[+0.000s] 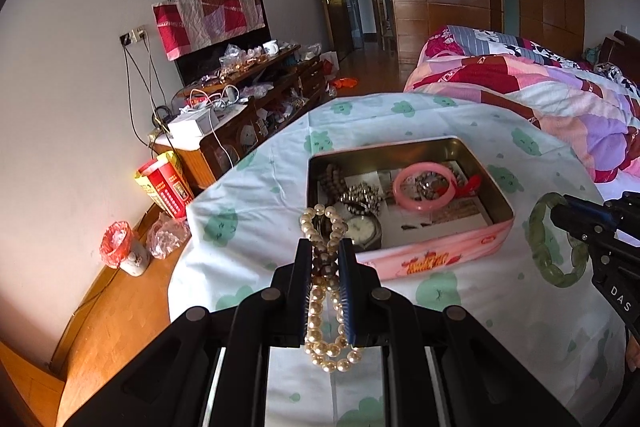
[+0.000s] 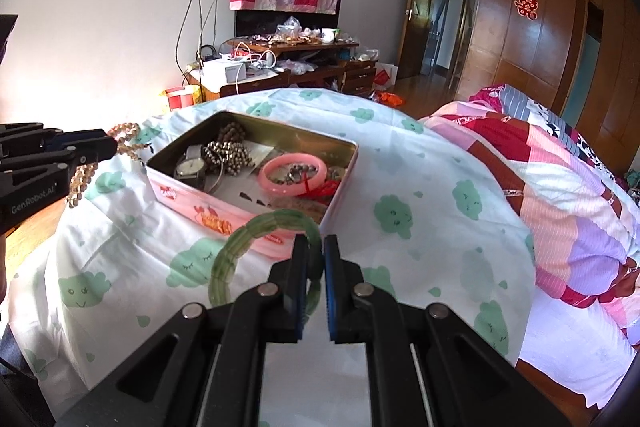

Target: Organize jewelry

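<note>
Between the fingers of the left hand-held gripper (image 1: 325,259) hangs a pearl bead string (image 1: 325,291), pinched at its middle, with one loop rising past the fingertips and the other drooping back toward the camera. Just ahead of those fingertips sits an open pink tin (image 1: 440,251) on a cloth-covered table (image 1: 248,211); the cloth is white with green cloud faces. Inside the tin lie a pink bangle (image 1: 425,189), a wristwatch (image 1: 362,229) and a heap of metallic beads (image 1: 362,195). Off to the right of the tin, the right hand-held gripper (image 2: 316,259) is closed on a green jade bracelet (image 2: 240,247), whose ring sticks out to its left, in front of the tin's near corner. Beyond the table on the right lies a patchwork quilt (image 2: 560,187).
</note>
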Available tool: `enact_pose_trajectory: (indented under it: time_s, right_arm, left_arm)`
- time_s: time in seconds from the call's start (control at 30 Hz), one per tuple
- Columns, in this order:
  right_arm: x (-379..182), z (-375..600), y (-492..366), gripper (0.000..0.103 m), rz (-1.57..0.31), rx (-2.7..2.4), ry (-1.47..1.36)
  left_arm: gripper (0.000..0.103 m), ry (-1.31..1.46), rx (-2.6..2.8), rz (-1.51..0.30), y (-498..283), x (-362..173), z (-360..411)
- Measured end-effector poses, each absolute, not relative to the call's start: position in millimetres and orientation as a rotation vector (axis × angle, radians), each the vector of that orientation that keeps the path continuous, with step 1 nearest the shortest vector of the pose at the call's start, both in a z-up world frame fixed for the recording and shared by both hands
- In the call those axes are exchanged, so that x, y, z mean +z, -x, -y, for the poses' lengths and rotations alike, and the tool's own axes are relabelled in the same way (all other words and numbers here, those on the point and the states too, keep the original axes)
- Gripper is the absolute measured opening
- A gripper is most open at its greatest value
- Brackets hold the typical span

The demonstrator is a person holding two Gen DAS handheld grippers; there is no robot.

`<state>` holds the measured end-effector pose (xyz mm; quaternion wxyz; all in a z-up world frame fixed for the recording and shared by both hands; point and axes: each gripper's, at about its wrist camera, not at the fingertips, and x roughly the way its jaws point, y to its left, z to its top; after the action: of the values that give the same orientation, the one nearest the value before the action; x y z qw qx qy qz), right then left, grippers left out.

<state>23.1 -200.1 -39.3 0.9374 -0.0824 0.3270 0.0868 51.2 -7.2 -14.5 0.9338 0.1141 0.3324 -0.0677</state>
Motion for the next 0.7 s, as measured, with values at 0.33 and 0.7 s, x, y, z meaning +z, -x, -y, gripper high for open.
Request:
enact_pose_trajectory:
  time_s: [0.33,0.7]
  right_arm:
    - [-25,202,-35,0.009,-0.638,0.168,0.179]
    - [-17,197,-58,0.009,-0.627,0.157,0.202]
  left_arm:
    - [0.013,-0.257,-0.136,-0.652,-69,-1,16]
    - [0.007,-0.268,-0.112,-0.649,-95,-1,24]
